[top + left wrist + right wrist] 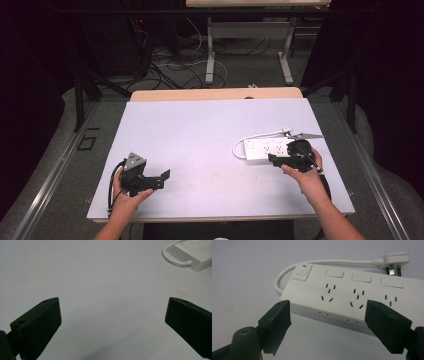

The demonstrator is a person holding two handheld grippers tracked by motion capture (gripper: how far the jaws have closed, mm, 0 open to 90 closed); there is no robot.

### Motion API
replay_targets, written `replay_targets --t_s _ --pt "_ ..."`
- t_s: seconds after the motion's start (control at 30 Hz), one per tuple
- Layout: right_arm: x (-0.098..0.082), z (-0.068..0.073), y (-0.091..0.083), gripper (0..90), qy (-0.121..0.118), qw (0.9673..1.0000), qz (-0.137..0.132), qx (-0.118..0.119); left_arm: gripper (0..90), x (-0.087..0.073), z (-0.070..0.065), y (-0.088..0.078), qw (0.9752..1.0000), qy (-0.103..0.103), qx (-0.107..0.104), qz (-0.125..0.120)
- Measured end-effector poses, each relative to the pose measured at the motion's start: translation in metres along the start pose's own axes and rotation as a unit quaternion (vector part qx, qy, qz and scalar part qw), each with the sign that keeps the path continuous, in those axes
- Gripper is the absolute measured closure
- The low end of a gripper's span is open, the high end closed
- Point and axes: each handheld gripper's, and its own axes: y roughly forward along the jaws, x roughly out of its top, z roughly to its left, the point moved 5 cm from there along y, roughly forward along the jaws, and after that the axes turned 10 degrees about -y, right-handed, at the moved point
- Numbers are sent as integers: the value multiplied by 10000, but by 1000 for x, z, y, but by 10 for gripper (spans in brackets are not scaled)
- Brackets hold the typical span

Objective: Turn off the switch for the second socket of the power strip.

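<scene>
Table [200, 135] white, dark cable-strewn floor [175, 70] beyond

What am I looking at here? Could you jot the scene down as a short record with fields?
Surface: white table
Main item: white power strip lying flat
Its cable: loops round one end, plug resting behind the strip
Right gripper: jaws open, just before the strip's near edge, not gripping it
Left gripper: jaws open over bare table, nothing between them
Held by: a person's hands
</scene>
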Motion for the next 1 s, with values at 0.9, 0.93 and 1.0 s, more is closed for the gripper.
replay_targets --t_s 0.9,0.93,1.0 --pt "37 -8 0 223 48 9995 314 80 13 -1 0 1 10000 65 28 29" --pt "38 -9 -1 223 37 9994 333 74 13 0 0 1 10000 57 47 -20" --pt "40 -10 -1 226 67 9994 330 73 13 0 0 1 10000 64 34 17"
